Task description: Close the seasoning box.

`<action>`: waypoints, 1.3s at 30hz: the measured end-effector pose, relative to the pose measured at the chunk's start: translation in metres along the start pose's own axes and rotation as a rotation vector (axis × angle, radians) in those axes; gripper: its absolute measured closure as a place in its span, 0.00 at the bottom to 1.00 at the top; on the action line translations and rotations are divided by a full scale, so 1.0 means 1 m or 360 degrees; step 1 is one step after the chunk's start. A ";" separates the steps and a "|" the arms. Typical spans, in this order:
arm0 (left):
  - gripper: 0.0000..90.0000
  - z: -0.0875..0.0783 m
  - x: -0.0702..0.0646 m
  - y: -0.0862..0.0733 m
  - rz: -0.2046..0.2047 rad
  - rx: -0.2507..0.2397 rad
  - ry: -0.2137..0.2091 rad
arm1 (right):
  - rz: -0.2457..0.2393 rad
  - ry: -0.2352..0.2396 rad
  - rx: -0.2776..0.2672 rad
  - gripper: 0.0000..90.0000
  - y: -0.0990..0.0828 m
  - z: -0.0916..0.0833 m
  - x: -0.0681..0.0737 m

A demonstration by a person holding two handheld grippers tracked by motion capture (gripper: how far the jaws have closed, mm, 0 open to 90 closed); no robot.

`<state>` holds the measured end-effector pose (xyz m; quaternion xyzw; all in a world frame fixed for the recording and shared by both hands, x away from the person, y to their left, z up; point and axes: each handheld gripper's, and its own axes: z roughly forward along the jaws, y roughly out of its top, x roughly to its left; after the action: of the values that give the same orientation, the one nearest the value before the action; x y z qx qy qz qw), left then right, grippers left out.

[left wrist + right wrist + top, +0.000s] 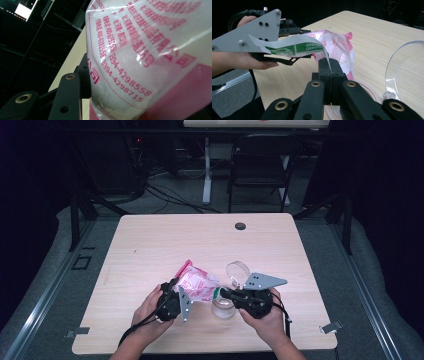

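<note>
**Pink-printed bag and torn strip held over a clear jar**

One soft plastic bag (196,285), translucent white with pink print and a pink band, is held above the pale wood-grain desk (150,245). The left hand-held gripper (175,301) has its jaws part-spread around the bag's lower end; from the left gripper view the film bulges against the one black jaw that shows, glossy and crinkled, with white powdery filling behind rows of pink characters and phone numbers. The other jaw is hidden behind the bag, so whether both pads press on it cannot be told for certain.

The right hand-held gripper (329,65) has its jaws pressed together on a thin curling strip (294,46), white with a green printed patch. The right gripper view shows this strip arching from the jaw tips toward the bag, detail that the high view reduces to a small green fleck.

Below the bag's mouth stands one clear round jar (223,307); its hinged transparent lid (238,270) stands open behind it. The high view also shows one dark round grommet (240,226) near the desk's far edge and two grey three-cornered plates, one on each gripper.
</note>
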<state>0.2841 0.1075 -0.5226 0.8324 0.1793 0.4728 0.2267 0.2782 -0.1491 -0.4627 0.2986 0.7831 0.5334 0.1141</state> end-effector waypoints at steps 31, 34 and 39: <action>0.64 -0.007 0.002 0.011 0.0188 0.0053 0.0079 | 0.0013 -0.0033 -0.0012 1.00 -0.001 -0.005 -0.004; 0.64 -0.006 0.001 0.011 0.0196 0.0057 0.0080 | 0.0018 -0.0040 -0.0008 1.00 -0.002 -0.003 -0.004; 0.65 -0.006 0.000 0.011 0.0218 0.0054 0.0092 | 0.0016 -0.0047 0.0000 1.00 -0.003 -0.003 -0.005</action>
<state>0.2795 0.0998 -0.5137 0.8325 0.1364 0.5079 0.1744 0.2797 -0.1551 -0.4655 0.3103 0.7800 0.5294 0.1231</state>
